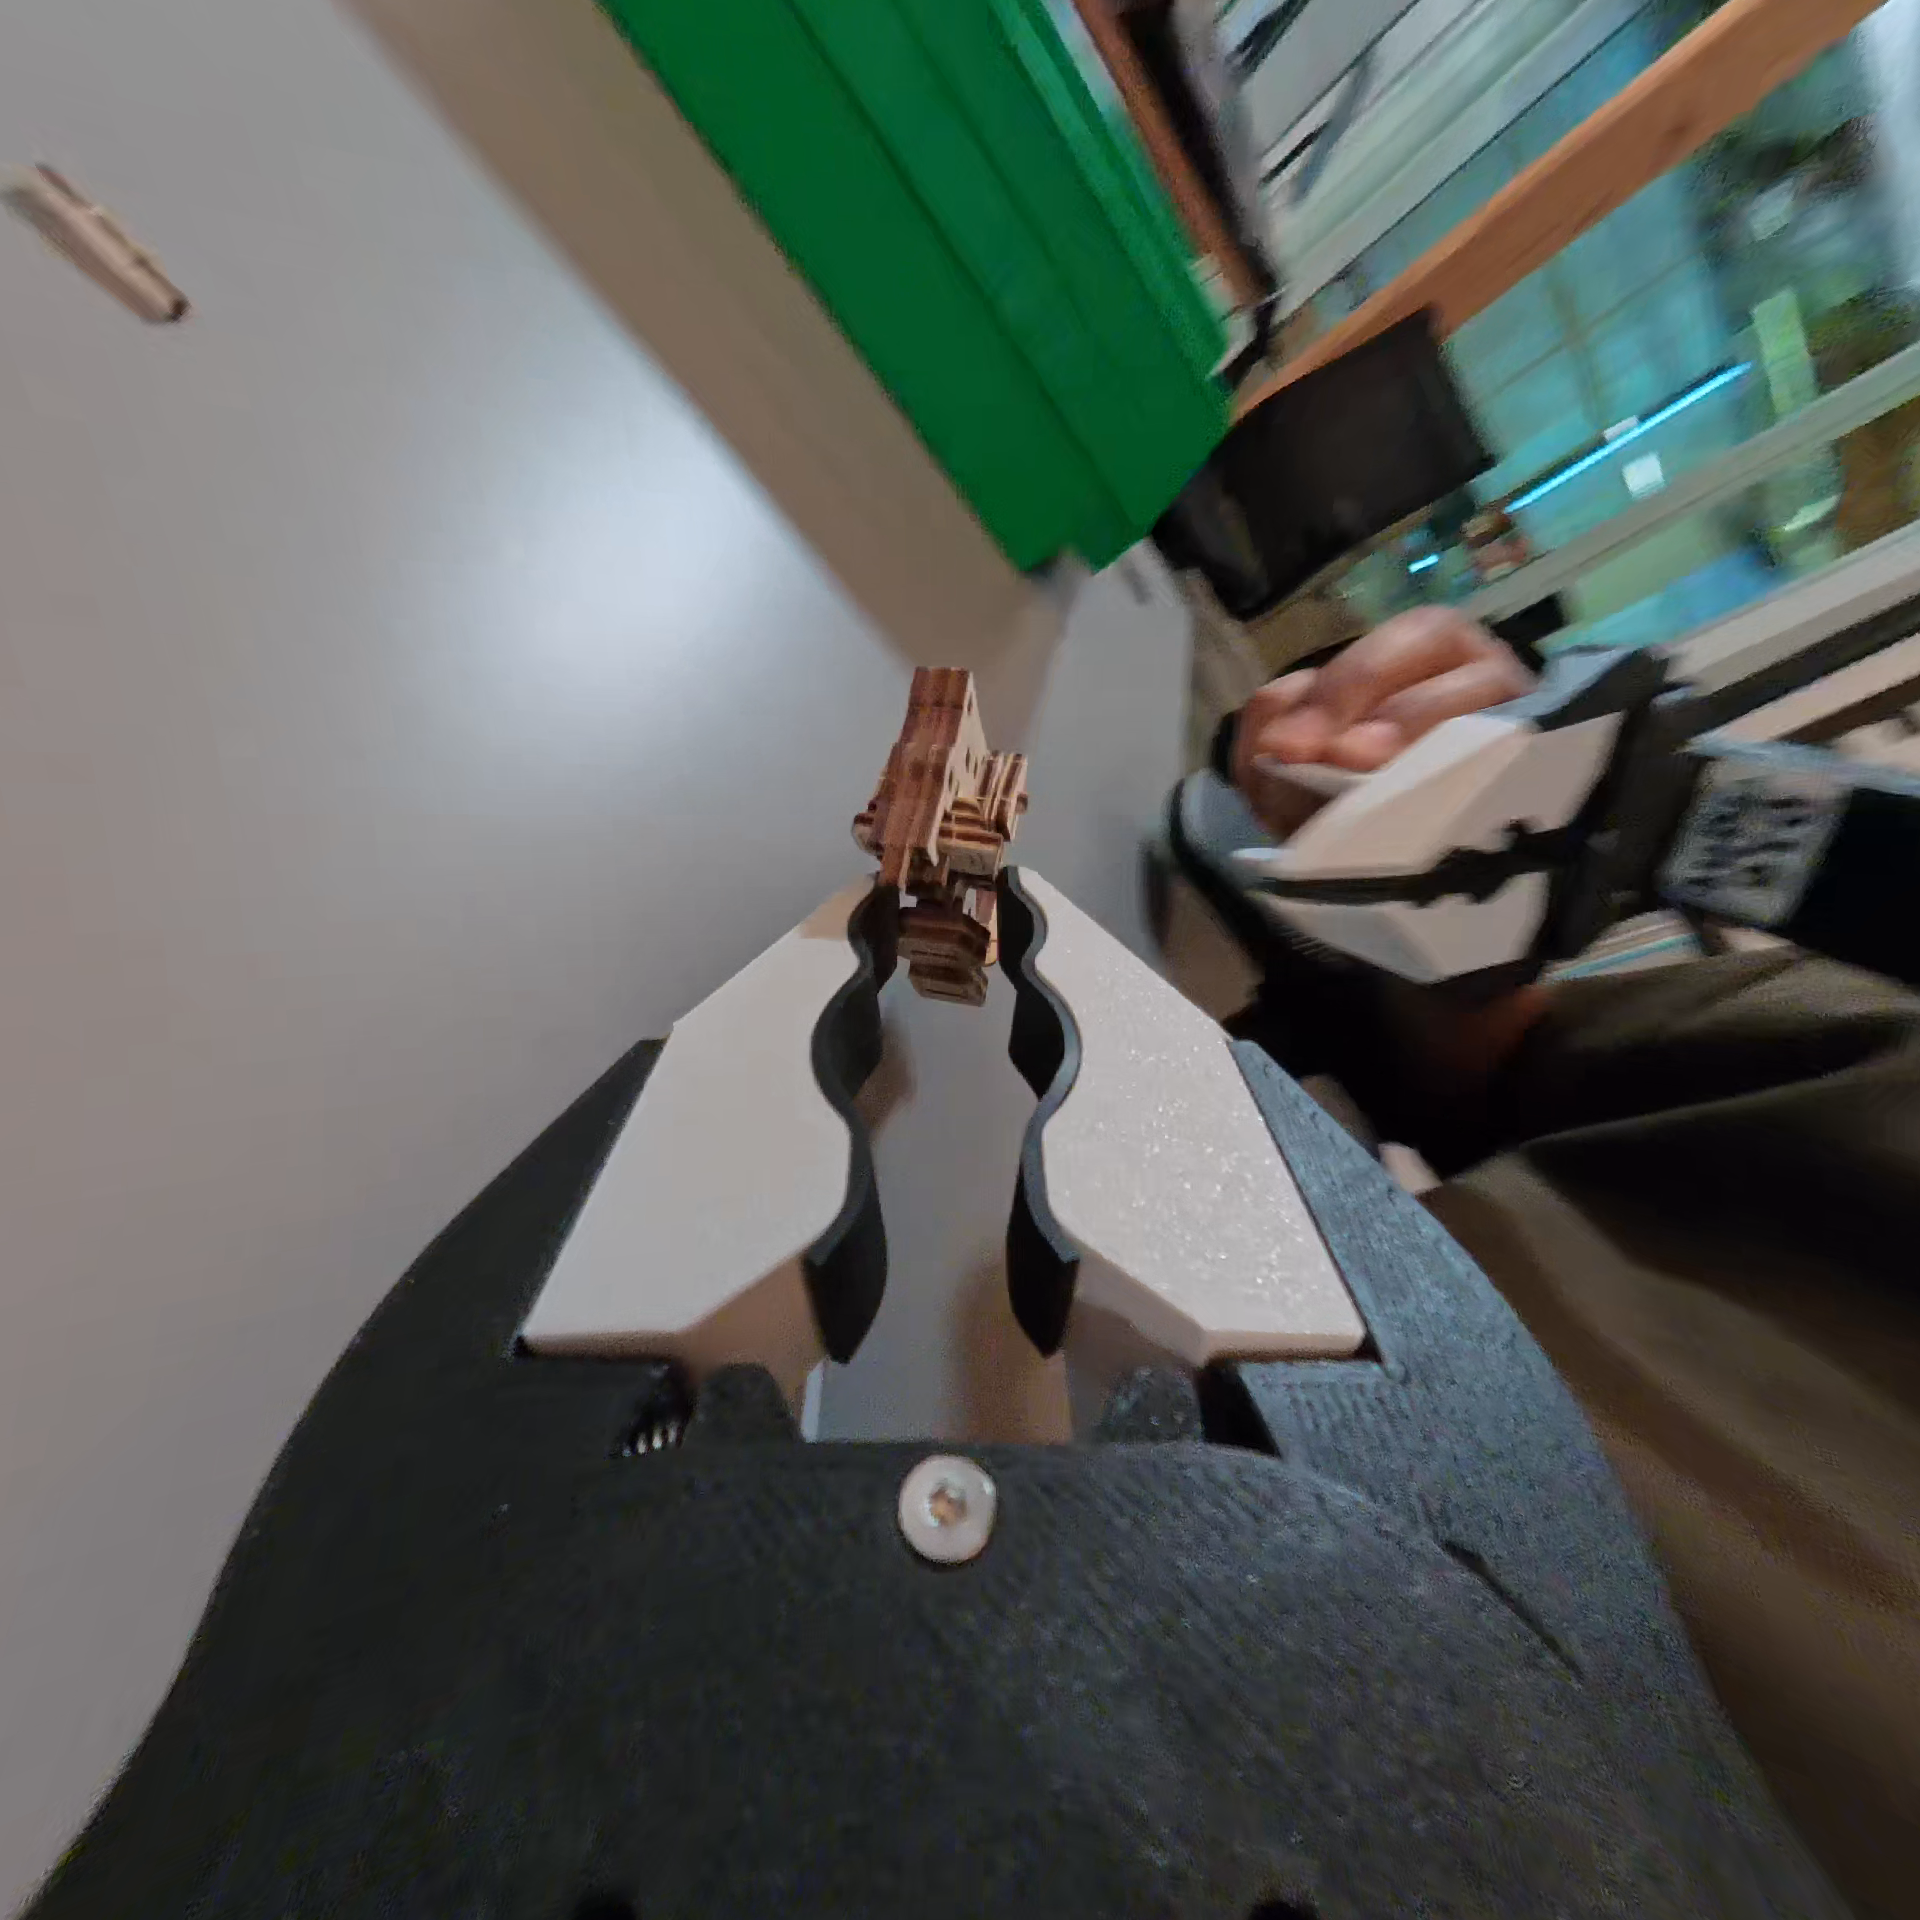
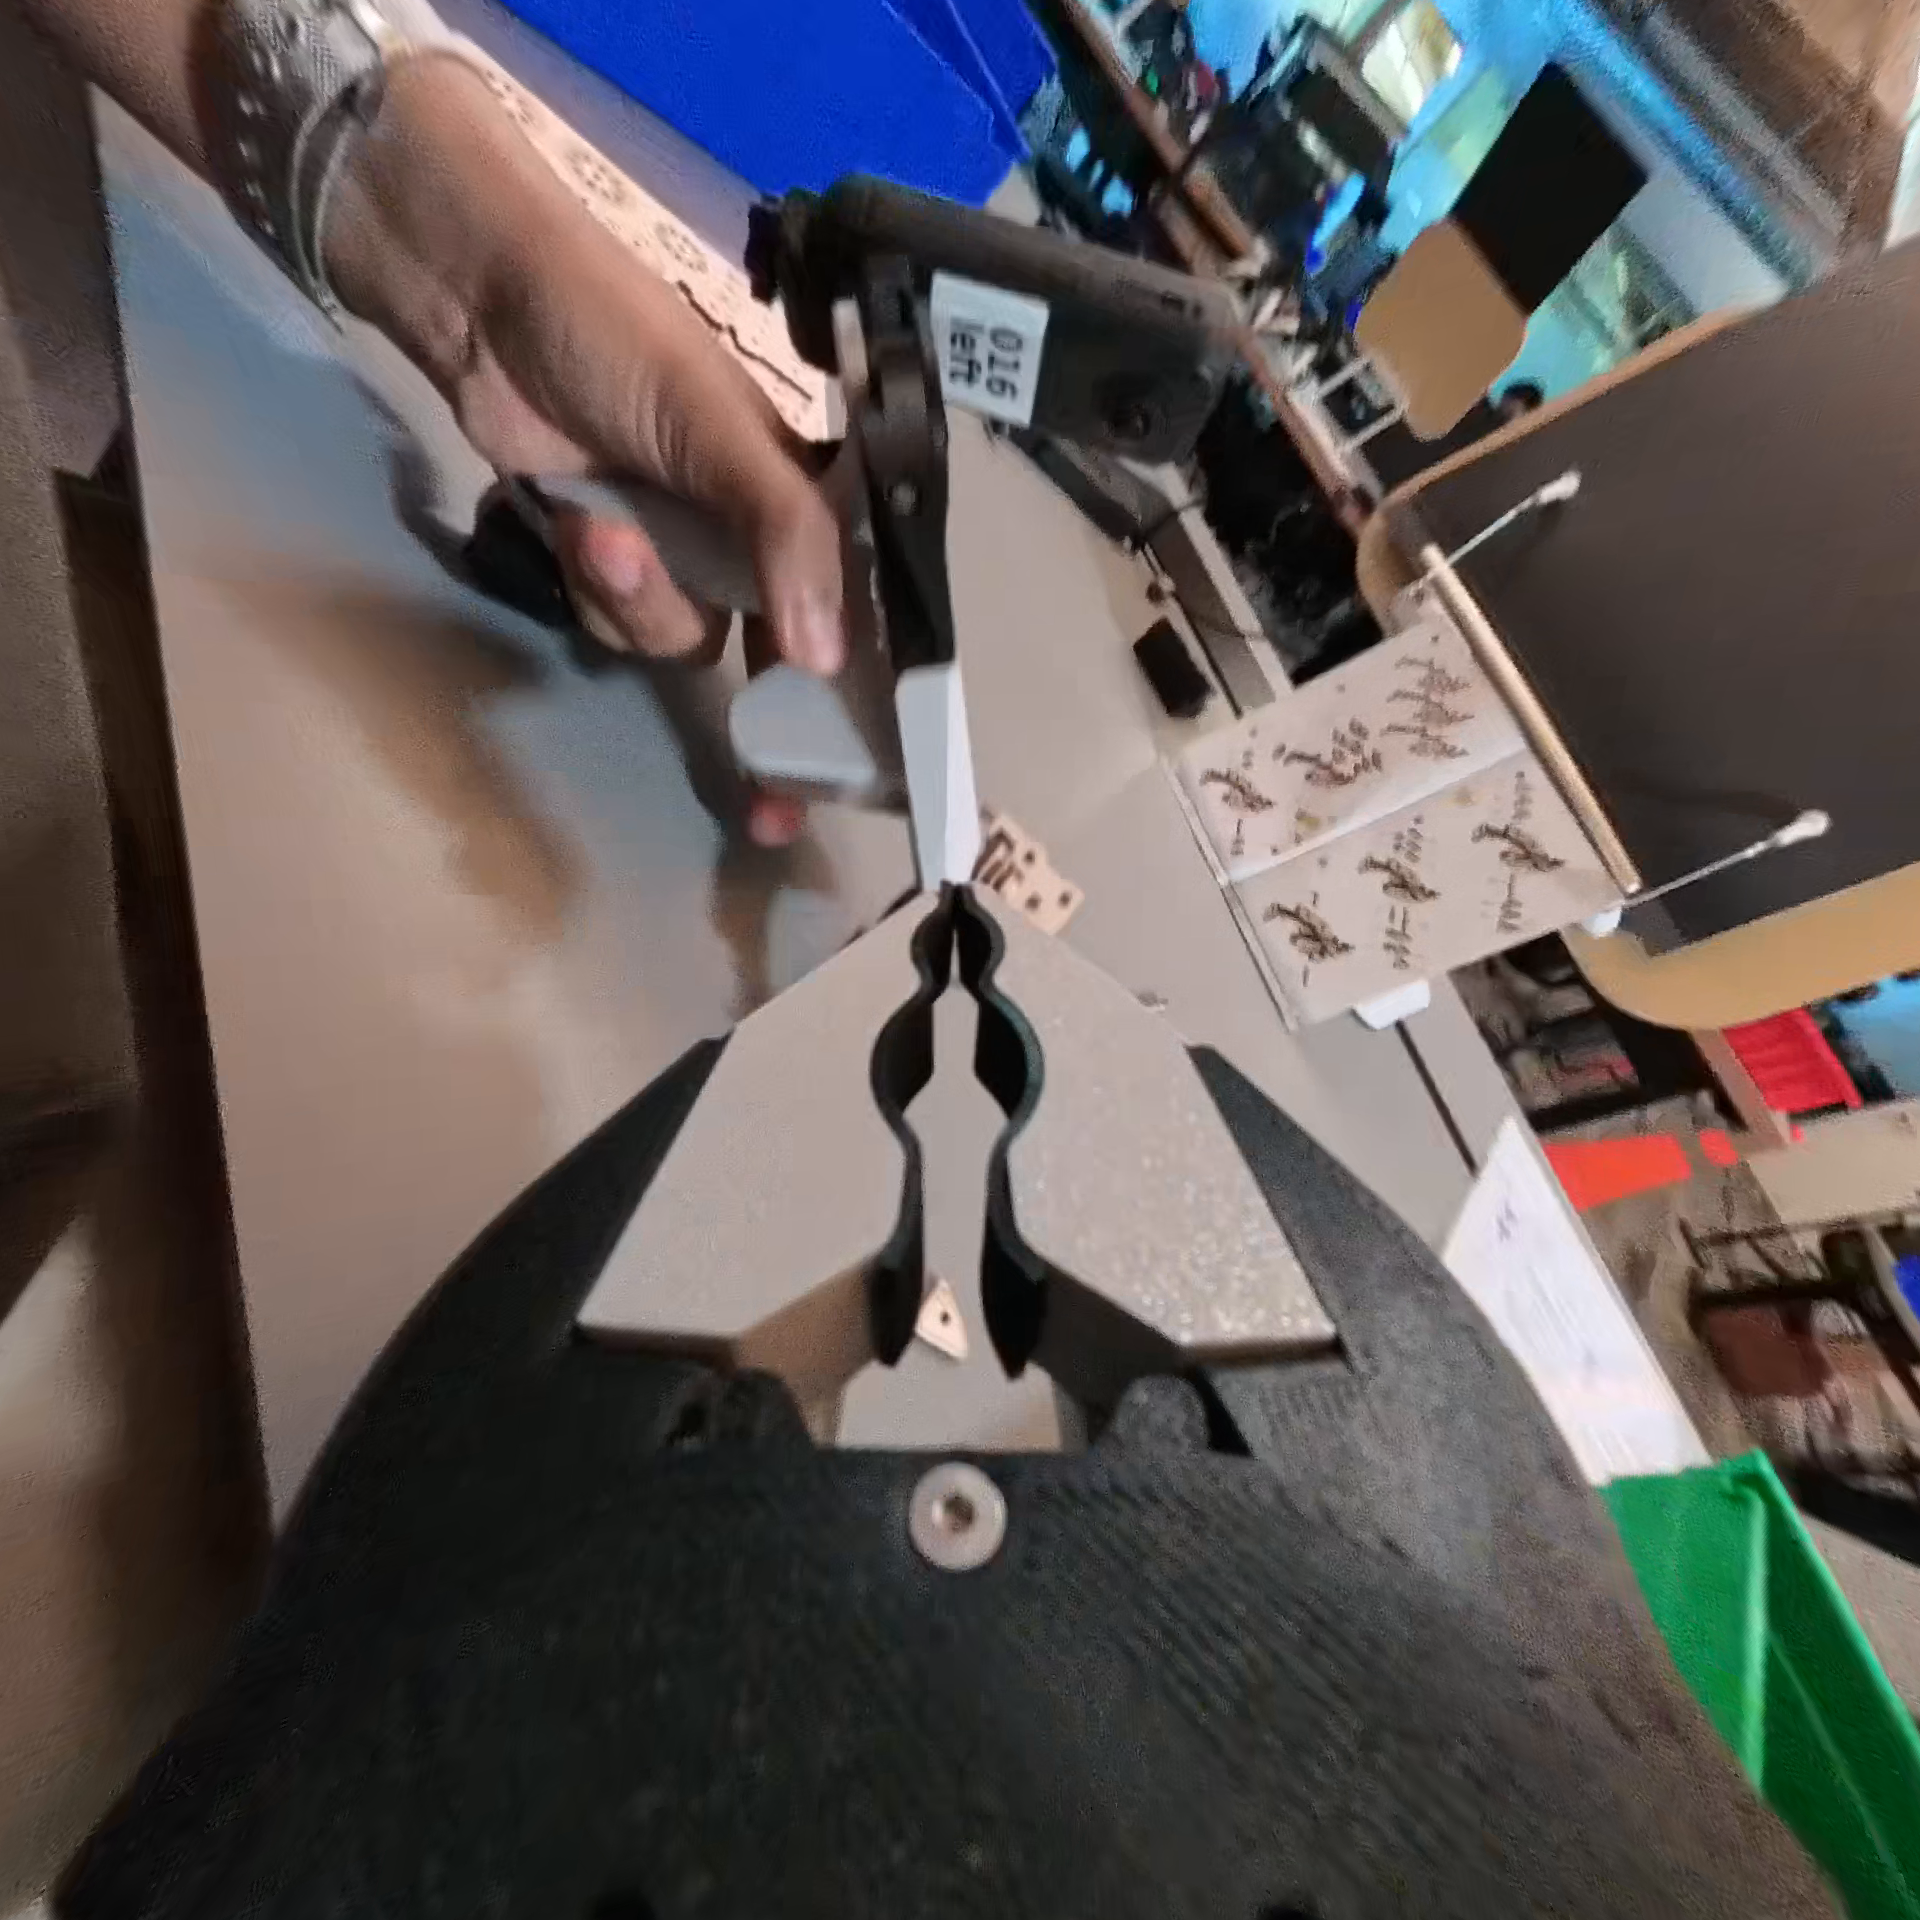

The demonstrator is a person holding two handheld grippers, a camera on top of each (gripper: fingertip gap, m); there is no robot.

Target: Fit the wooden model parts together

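My left gripper (image 1: 940, 909) is shut on a small brown wooden model (image 1: 935, 790) made of several slotted layers. It holds the model by its lower end, above the grey table (image 1: 364, 623). In the right wrist view the model (image 2: 1029, 878) shows as a pale plate with holes beside the left gripper's white finger (image 2: 935, 758). My right gripper (image 2: 954, 902) is shut, with its fingertips pressed together just below that finger and the model. Nothing shows between its pads. In the left wrist view a white finger (image 1: 1455, 821) of the right gripper and a hand (image 1: 1371, 696) are blurred at the right.
A small triangular wooden piece (image 2: 940, 1330) lies on the table under my right gripper. Wooden sheets with cut-out shapes (image 2: 1392, 831) lie at the right and a perforated sheet (image 2: 665, 239) at the far left. A green bin (image 1: 935, 260), blue bins (image 2: 790, 83) and a small rod (image 1: 99, 244) are nearby.
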